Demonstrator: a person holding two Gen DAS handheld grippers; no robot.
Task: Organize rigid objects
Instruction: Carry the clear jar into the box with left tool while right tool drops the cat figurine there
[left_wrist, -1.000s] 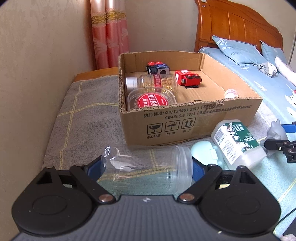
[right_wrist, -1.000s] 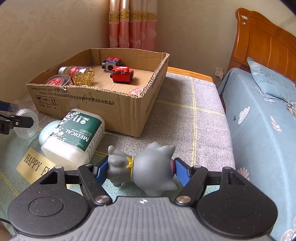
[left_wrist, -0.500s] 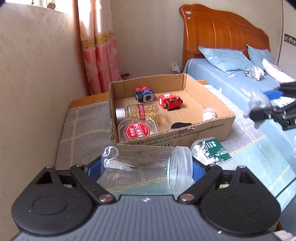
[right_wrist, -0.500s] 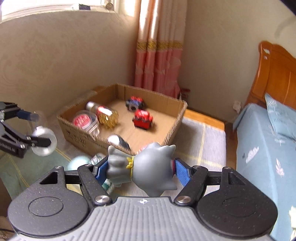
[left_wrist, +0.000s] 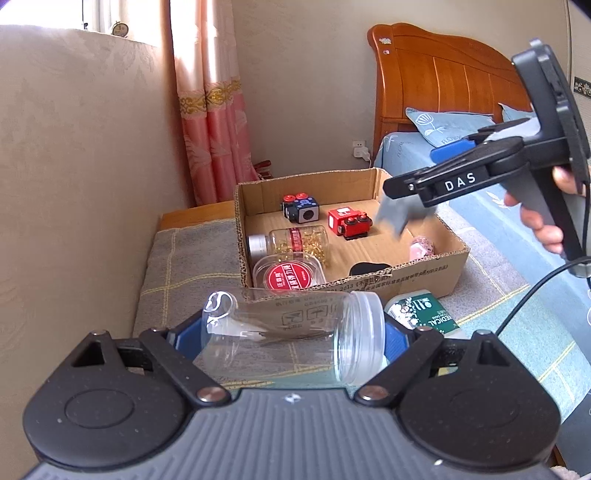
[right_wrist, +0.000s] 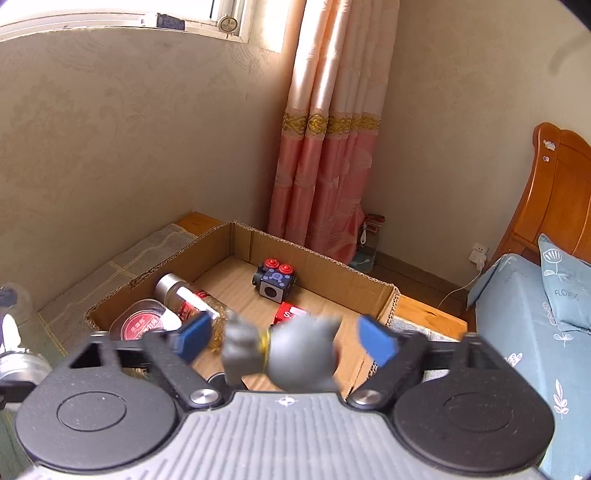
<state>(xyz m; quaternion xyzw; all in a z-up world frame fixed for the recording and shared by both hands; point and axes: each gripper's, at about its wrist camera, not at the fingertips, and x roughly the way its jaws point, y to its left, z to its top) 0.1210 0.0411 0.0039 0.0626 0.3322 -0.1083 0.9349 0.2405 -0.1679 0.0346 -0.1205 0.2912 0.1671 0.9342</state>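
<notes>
The grey toy figure (right_wrist: 291, 350) hangs blurred between the blue pads of the right tool (right_wrist: 284, 341), its long axis running across from pad to pad, small end toward the left pad and wide spiky end toward the right; the jaws are opening, and both pads already stand clear of it. Below and ahead of that tool lies the open cardboard box (right_wrist: 325, 258), holding a dark cube with red buttons (right_wrist: 275, 280), a red block toy (left_wrist: 349, 221), a jar of gold pins (left_wrist: 291, 240) lying on its side and a round tub with a red label (left_wrist: 286, 277). The left tool (left_wrist: 293, 338) pinches a clear plastic jar (left_wrist: 291, 332) endwise, axis lying level across its jaws, threaded mouth toward the right pad. Just beyond that jar, against the box's near wall, sits a green-labelled medical container (left_wrist: 424, 314). Everything rests on a counter (left_wrist: 177, 258) covered in grey checked cloth, set in a corner of beige wall. Farther off hangs a pink curtain (right_wrist: 325, 166), and to the right stands a bed with blue bedding (right_wrist: 535, 314) and a wooden headboard (left_wrist: 436, 85).
</notes>
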